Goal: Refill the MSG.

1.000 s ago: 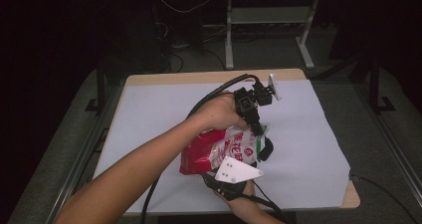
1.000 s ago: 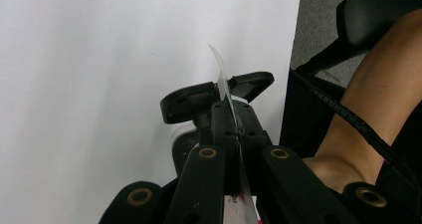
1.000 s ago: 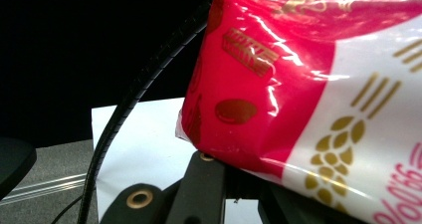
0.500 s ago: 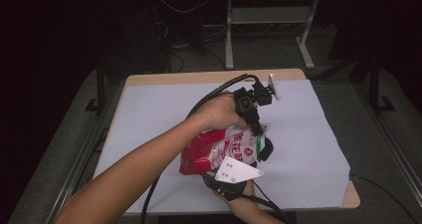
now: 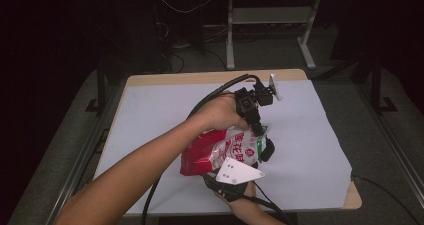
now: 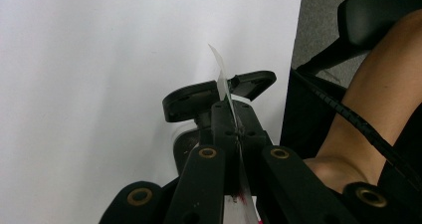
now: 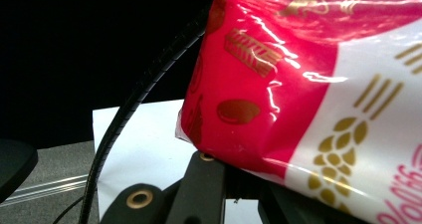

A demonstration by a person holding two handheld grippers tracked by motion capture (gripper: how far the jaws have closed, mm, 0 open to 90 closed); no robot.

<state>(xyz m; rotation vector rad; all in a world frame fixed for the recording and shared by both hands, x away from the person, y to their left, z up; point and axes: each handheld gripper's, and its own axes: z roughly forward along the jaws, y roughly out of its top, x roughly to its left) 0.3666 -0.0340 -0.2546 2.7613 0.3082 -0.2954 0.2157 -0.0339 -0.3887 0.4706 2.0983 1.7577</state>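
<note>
A red and white snack bag (image 5: 220,152) with gold print is held just above the white-covered table (image 5: 150,110), near its front edge. My left gripper (image 5: 262,140) reaches down from above and is shut on the bag's top right edge. In the left gripper view that edge (image 6: 222,74) shows as a thin film pinched in the left gripper (image 6: 230,112). My right gripper (image 5: 229,161), under its grey plate, comes from the front and is shut on the bag's lower edge. The right gripper view has the bag (image 7: 298,84) close up above the right gripper (image 7: 234,180).
The white sheet (image 5: 310,135) covers most of the wooden tabletop. A thick black cable (image 5: 210,97) loops from the left gripper over the forearm. Behind the table stand a metal frame (image 5: 230,40) and loose cables. A black chair (image 6: 378,10) sits beside the table.
</note>
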